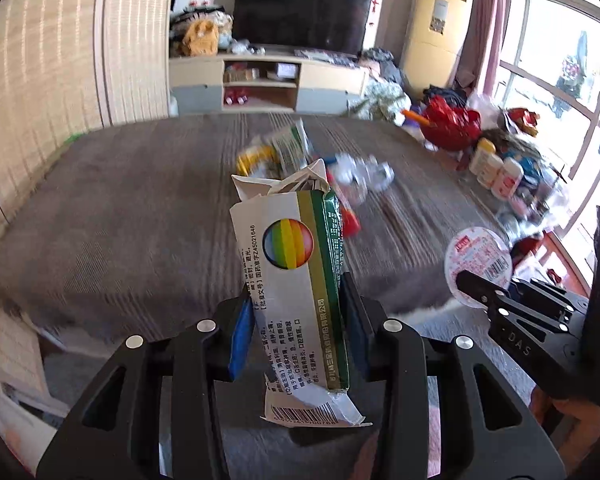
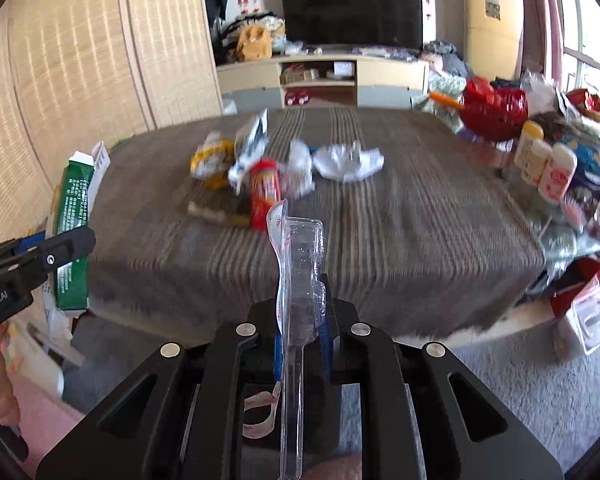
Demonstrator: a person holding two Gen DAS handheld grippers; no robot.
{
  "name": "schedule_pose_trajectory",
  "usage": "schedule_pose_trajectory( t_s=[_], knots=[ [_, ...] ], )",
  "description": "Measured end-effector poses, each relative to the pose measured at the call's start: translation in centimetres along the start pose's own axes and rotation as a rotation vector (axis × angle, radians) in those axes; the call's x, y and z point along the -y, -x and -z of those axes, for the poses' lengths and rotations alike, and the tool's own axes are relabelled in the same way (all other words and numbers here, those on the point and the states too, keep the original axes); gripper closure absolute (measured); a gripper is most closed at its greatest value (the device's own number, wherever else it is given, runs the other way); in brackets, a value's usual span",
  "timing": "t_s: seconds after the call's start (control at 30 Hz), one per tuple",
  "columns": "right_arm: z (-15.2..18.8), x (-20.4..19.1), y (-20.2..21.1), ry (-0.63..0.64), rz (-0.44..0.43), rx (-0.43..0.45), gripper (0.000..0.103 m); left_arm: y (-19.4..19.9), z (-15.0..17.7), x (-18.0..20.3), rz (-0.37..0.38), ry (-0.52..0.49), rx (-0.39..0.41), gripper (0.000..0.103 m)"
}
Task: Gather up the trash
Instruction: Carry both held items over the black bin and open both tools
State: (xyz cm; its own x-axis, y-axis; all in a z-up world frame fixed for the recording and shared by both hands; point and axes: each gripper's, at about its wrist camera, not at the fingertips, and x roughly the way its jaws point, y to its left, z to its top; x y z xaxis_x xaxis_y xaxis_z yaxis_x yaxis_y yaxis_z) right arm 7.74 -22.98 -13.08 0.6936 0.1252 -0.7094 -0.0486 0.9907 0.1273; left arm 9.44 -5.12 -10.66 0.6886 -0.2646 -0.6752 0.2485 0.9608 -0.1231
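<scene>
Between the blue-padded fingers of the left gripper (image 1: pixel 296 312), in the left wrist view, stands a torn medicine carton (image 1: pixel 292 280), white and green with a rainbow disc; the fingers are closed on its lower half and it is lifted clear of the surface (image 1: pixel 120 216). Beyond it, more litter lies in a blurred heap (image 1: pixel 312 164) near the middle of the brown striped cloth. Low at the right, the right gripper (image 1: pixel 466 280) shows from the side with a round printed lid or backing (image 1: pixel 478 260) at its tip.

From the right wrist view, the right gripper (image 2: pixel 302 320) is nearly closed, pinching a clear plastic blister pack (image 2: pixel 300 280) edge-on, also held off the surface. The pile ahead includes a yellow wrapper (image 2: pixel 212 158), a red packet (image 2: pixel 265 190) and crumpled white tissue (image 2: pixel 348 164). The left gripper (image 2: pixel 60 248) with its carton (image 2: pixel 74 216) sits at the left edge.

Both hands look loaded, so the step in hand is probably carrying these two pieces away. No bin or bag is visible; the next move calls for finding one and releasing there, then returning for the heap.
</scene>
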Motion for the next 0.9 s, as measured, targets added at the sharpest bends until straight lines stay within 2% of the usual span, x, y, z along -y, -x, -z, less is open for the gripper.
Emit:
schedule_pose_trajectory(
  t_s=[0.27, 0.43, 0.77, 0.9],
  knots=[
    [3.7, 0.7, -2.4, -0.044, -0.038, -0.110, 0.087, -4.1, 5.8, 1.9, 0.058, -0.004, -0.145, 0.065],
    [5.0, 1.1, -4.7, -0.073, -0.056, -0.171, 0.087, -6.8, 8.1, 2.4, 0.083, -0.001, -0.216, 0.065],
    [6.5, 1.1, -8.9, -0.084, -0.066, -0.272, 0.087, -11.8, 11.1, 2.6, 0.107, 0.023, -0.338, 0.065],
    [6.0, 0.7, -10.0, -0.088, -0.073, -0.283, 0.085, -12.6, 11.0, 2.7, 0.118, 0.014, -0.348, 0.064]
  ],
)
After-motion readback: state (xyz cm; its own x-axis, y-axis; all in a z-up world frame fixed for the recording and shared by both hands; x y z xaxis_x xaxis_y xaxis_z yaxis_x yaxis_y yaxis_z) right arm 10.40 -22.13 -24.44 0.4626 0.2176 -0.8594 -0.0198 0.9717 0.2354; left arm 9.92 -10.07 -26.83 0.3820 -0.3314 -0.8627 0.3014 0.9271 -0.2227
